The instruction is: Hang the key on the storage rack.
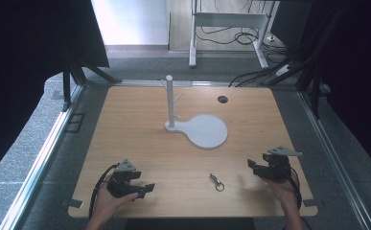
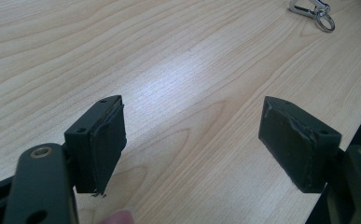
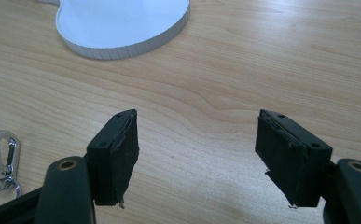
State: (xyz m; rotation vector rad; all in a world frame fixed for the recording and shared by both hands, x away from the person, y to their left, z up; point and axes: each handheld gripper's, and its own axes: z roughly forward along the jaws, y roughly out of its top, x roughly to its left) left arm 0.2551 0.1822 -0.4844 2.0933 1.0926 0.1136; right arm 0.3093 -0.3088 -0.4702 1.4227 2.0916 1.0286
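Keyring clip: there is one, a small silver snap hook with a split ring on its end, lying flat on the wooden table near the front edge, between the two grippers and touching neither. In the left gripper view it lies at the top right corner, well ahead of the jaws; in the right gripper view it lies at the lower left edge, just beside the left jaw but apart from it.

Going left to right in the high view, there are two grippers, one stand and one clip. The left gripper sits at the front left of the table in the person's left hand, its jaws pointing right toward the clip. In the left gripper view its two black jaws stand wide apart with bare tabletop between them, gripping nothing.

One white stand rests past the middle of the table: an upright post with short pegs, rising from the left end of a flat round base. The curved edge of that base shows at the top of the right gripper view.

The right gripper is at the front right in the person's right hand, jaws pointing left. In the right gripper view its jaws are likewise spread wide, with nothing between them.
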